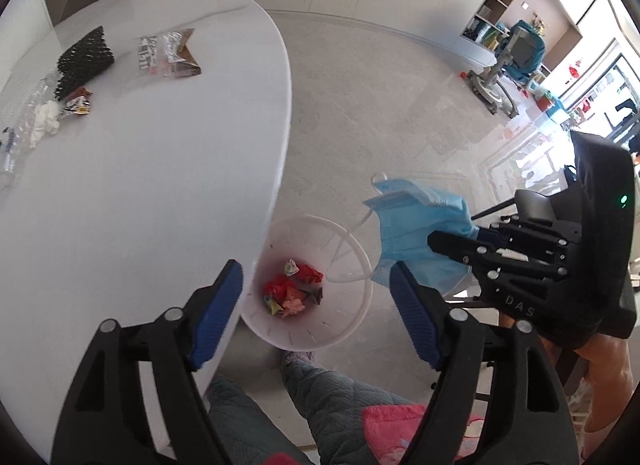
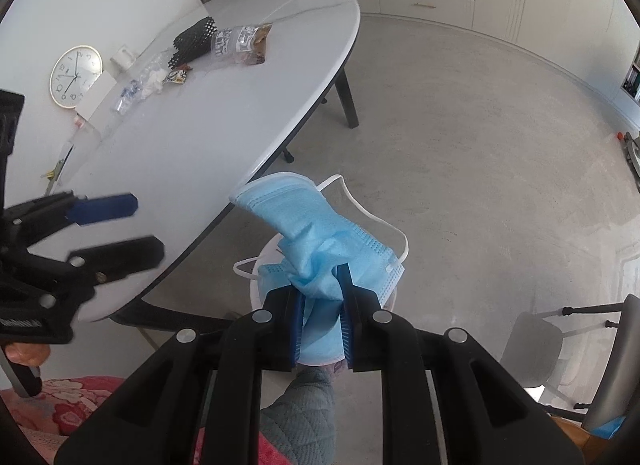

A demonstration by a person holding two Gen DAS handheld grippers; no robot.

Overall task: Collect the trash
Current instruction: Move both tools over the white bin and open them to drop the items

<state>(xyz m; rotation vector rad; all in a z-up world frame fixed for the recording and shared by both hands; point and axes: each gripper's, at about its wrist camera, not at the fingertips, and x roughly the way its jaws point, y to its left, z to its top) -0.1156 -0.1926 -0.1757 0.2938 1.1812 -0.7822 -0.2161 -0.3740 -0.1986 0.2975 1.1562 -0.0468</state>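
Note:
My right gripper [image 2: 320,293] is shut on a crumpled blue face mask [image 2: 316,233], whose white ear loops hang loose. In the left wrist view the mask [image 1: 416,233] hangs just right of and above a white bin [image 1: 288,241] on the floor beside the table. Several coloured wrappers [image 1: 292,293] lie at the bin's bottom. My left gripper [image 1: 316,297] stands open above the bin with nothing between its blue pads. From the right wrist view the mask hides most of the bin [image 2: 268,251], and the left gripper [image 2: 132,225] shows over the table edge.
The white oval table [image 1: 140,185] carries a black mesh net [image 1: 84,57], a clear snack bag [image 1: 168,53], a crumpled tissue [image 1: 44,121], a small wrapper [image 1: 78,105] and a clear bottle [image 1: 20,125]. The person's quilted leg [image 1: 320,385] is beside the bin. A grey chair [image 2: 532,353] stands right.

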